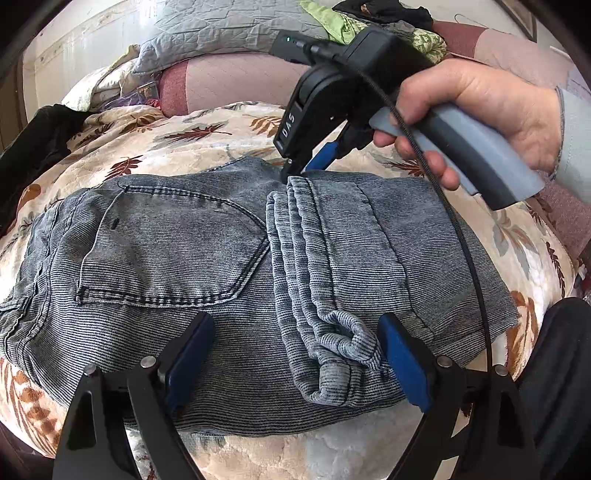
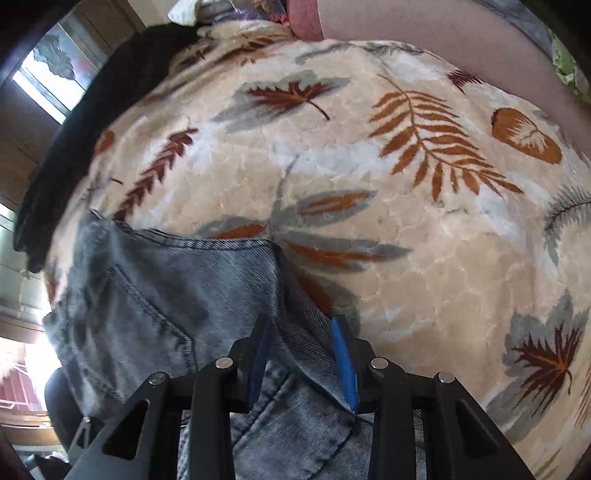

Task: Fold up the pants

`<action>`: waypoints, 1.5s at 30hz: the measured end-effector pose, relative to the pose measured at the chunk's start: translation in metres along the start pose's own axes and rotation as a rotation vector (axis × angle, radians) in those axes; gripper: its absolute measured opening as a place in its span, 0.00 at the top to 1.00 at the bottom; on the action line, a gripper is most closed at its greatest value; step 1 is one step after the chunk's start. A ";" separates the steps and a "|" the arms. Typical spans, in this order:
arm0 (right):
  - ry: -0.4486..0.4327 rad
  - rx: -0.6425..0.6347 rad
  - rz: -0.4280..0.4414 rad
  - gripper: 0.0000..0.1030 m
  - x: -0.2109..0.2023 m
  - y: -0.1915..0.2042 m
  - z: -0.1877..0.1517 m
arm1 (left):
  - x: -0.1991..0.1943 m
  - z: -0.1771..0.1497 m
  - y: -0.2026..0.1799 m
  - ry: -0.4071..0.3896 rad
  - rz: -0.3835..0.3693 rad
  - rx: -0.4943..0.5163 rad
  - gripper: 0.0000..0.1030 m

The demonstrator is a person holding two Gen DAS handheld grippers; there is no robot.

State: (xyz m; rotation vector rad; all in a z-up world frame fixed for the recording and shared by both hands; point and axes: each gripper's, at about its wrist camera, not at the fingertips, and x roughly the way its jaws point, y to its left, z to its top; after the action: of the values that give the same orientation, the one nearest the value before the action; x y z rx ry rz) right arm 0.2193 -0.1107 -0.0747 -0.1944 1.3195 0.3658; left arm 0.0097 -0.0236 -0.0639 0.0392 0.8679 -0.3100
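At the far left of the left wrist view we see a dark garment [image 1: 35, 140] lying at the edge of the bed, on a cream blanket [image 1: 177, 136] printed with brown and grey leaves. The pants [image 1: 177, 236], grey-blue washed denim, lie folded in the middle of that blanket, with the back pocket [image 1: 166, 251] facing up on the left part. Just right of the pocket, the leg ends [image 1: 321, 280] are laid across the seat in a stack of ribbed hems.

Our left gripper [image 1: 295, 354] sits at the near edge of the pants, its jaws spread wide, one blue pad on either side of the stacked hems and neither pad closing on cloth.

Further right and at the far edge of the pants, our right gripper [image 1: 303, 166] points down onto the fold, held by the right hand [image 1: 461, 110] on the grey handle. In the right wrist view its jaws [image 2: 303, 354] stand partly apart with the denim edge running between the pads; we cannot tell whether they grip it.

Behind the blanket are a pinkish quilt [image 1: 236, 81] and a heap of clothes [image 1: 369, 18].
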 end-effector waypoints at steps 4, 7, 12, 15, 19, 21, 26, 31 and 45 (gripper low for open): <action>-0.053 0.047 -0.012 0.73 -0.004 -0.010 0.001 | 0.000 -0.001 0.000 -0.005 -0.003 0.005 0.13; -0.100 0.052 -0.037 0.70 -0.024 -0.008 -0.004 | 0.000 -0.001 0.000 -0.005 -0.002 0.004 0.13; -0.050 0.051 -0.006 0.70 -0.019 -0.004 -0.021 | -0.001 -0.002 -0.002 -0.009 0.001 0.004 0.13; -0.054 0.128 -0.011 0.62 -0.007 -0.021 -0.020 | -0.002 -0.003 -0.002 -0.014 0.004 0.004 0.13; -0.153 0.156 -0.001 0.60 -0.043 -0.021 -0.026 | -0.006 -0.004 0.000 -0.024 -0.009 -0.009 0.13; -0.188 0.167 0.043 0.60 -0.058 -0.021 -0.038 | -0.013 -0.004 0.006 -0.042 -0.029 -0.037 0.13; -0.272 0.286 0.141 0.53 -0.077 -0.028 -0.091 | -0.045 -0.002 0.040 -0.118 -0.032 -0.204 0.13; -0.364 0.309 0.193 0.37 -0.083 -0.016 -0.161 | -0.074 -0.002 0.086 -0.127 0.108 -0.336 0.13; -0.457 0.322 0.160 0.18 -0.067 -0.013 -0.213 | -0.085 -0.050 0.236 -0.084 -0.083 -0.994 0.13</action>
State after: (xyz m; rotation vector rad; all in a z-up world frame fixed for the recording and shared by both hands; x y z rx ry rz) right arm 0.0173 -0.2063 -0.0624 0.2553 0.9250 0.3045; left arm -0.0121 0.2307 -0.0543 -0.9266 0.8636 0.0679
